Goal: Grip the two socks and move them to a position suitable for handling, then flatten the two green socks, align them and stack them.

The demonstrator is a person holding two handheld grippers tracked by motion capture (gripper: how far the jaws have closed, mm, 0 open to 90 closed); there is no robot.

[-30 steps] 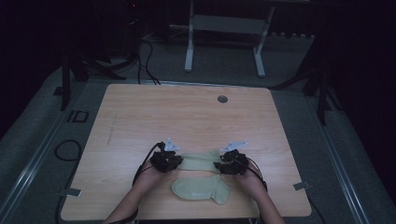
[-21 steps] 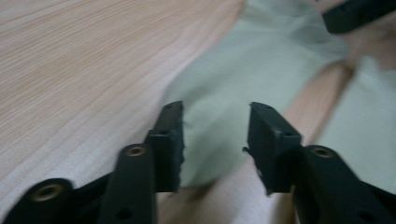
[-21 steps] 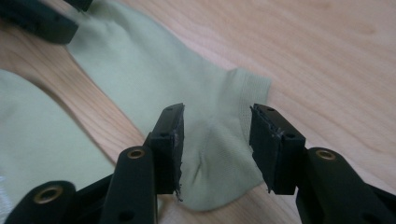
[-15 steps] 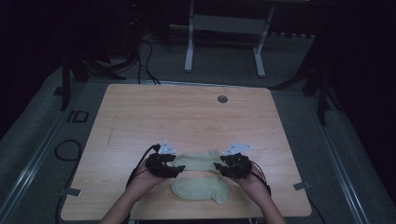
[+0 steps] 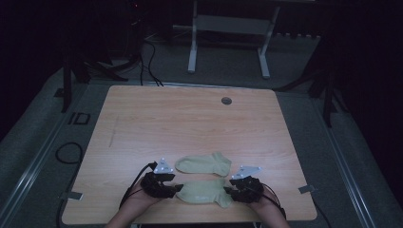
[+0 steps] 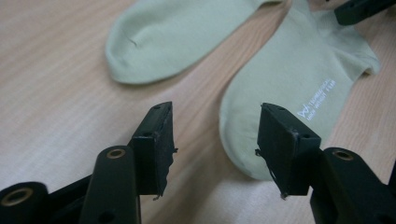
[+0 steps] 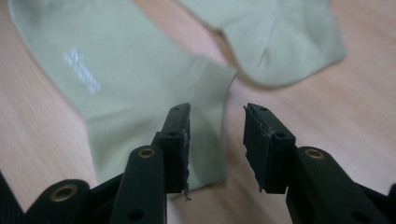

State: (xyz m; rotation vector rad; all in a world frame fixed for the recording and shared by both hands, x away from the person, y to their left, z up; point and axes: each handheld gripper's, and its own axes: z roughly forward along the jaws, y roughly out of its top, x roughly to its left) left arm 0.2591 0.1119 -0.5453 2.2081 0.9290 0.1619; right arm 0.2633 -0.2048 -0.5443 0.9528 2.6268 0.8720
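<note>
Two pale green ankle socks lie flat on the counter (image 5: 142,123) — the near sock (image 5: 203,192) between the released left hand-held gripper (image 5: 177,188) and right hand-held gripper (image 5: 227,191), the far sock (image 5: 203,164) just beyond. Earlier the far sock hung stretched between them; the left jaws have just opened, the right eased inward, both empty.

High view dim, dark surroundings; gripper views brighter, right one motion-blurred.

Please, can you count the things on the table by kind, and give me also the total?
Pale green socks: 2 (far sock, near sock)
Handheld grippers: 2 (left gripper, right gripper)
Grey round cap in the tabletop: 1
Total: 5
</note>
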